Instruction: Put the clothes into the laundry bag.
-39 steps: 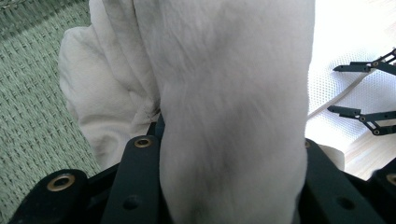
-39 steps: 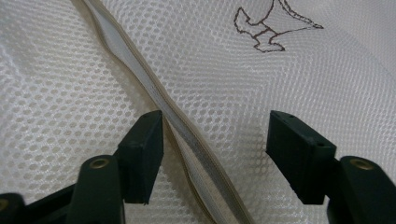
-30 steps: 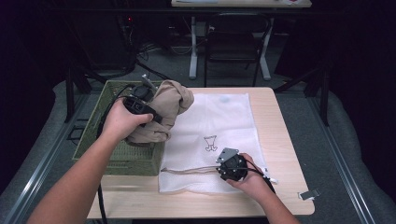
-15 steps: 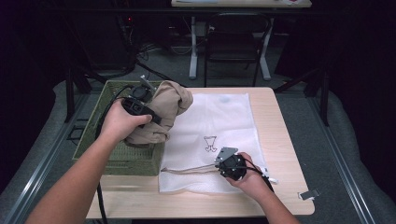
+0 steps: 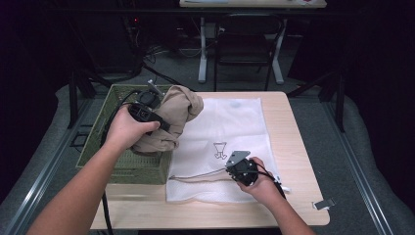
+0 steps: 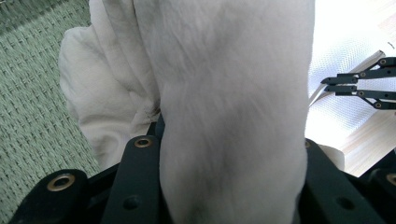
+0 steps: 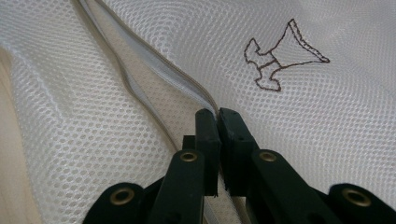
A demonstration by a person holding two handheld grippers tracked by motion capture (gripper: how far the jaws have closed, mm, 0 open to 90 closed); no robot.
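A beige garment [image 5: 178, 115] hangs bunched over the green woven basket [image 5: 98, 147], with my left gripper [image 5: 159, 110] shut on it. In the left gripper view the pale cloth [image 6: 224, 93] fills the gap between the jaws. A white mesh laundry bag [image 5: 235, 127] with a small brown embroidered figure [image 7: 275, 60] lies flat on the table. My right gripper [image 7: 217, 114] has just been closing and now pinches the bag's zipper edge [image 7: 154, 70] near the front opening. From above, the right gripper [image 5: 229, 171] sits at that edge.
The wooden table [image 5: 293, 147] has a bare strip to the right of the bag. A small clip-like object [image 5: 324, 203] lies at the front right corner. A chair and desk legs [image 5: 240, 54] stand beyond the table's far edge.
Both hands have kept their places. The right gripper's jaws have drawn together on the bag's zipper edge. The garment hangs as before.
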